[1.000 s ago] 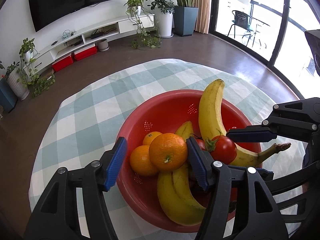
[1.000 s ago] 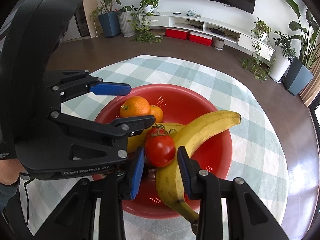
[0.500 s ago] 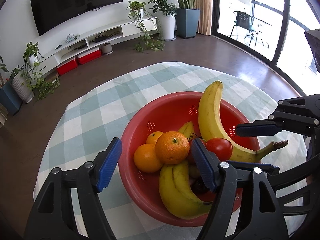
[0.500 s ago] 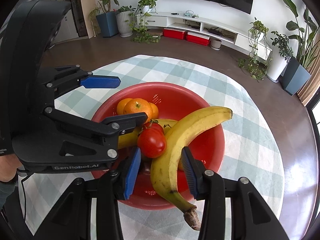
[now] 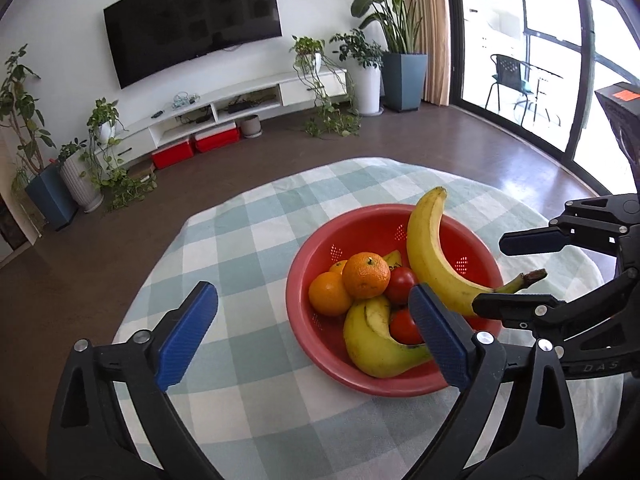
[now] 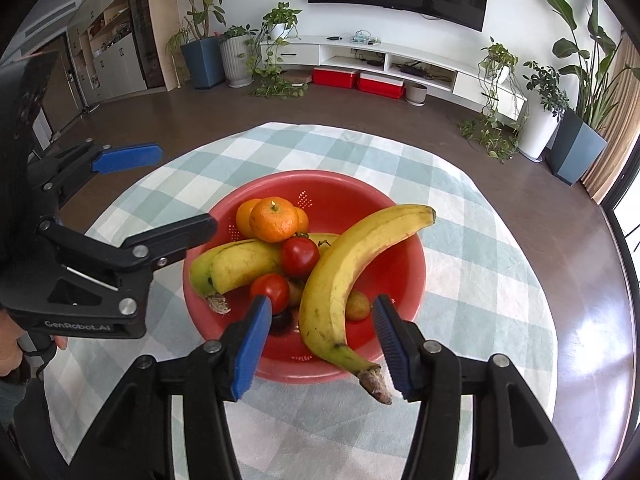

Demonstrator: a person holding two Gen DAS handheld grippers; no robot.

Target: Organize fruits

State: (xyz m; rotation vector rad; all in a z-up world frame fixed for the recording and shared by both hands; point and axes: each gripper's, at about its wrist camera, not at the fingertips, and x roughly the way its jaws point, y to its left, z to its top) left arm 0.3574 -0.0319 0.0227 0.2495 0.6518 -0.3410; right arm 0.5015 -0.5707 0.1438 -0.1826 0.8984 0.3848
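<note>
On a round table under a pale blue-and-white checked cloth (image 5: 256, 240), two hand-held grippers hang over a red perforated bowl (image 5: 320, 344) of fruit. Seen from the left wrist, the left gripper (image 5: 312, 336) has its blue-padded jaws spread wide and opening further; nothing is gripped, with the left pad over bare cloth and the right pad in front of the bowl's near side. Inside the bowl, from left to right, sit three oranges (image 5: 366, 275) bunched together with one on top, two tomatoes (image 5: 401, 285) beside them, a short yellow-green banana (image 5: 376, 344) curled along the near wall, and a long banana (image 5: 430, 248) leaning across the right side, its stem poking out over the rim. Farther right, the right gripper (image 5: 516, 272) enters from the picture's edge.

From the right wrist, a hand (image 6: 8, 344) at the far left grips the handle of the left gripper (image 6: 176, 192), which stretches toward the bowl's left rim. The right gripper (image 6: 320, 340) has its jaws partly apart and opening; the stem end of the long banana (image 6: 344, 280) lies between the pads, which do not press on it. A small brownish fruit (image 6: 357, 305) and a dark one (image 6: 282, 320) show at the bowl's bottom.
</note>
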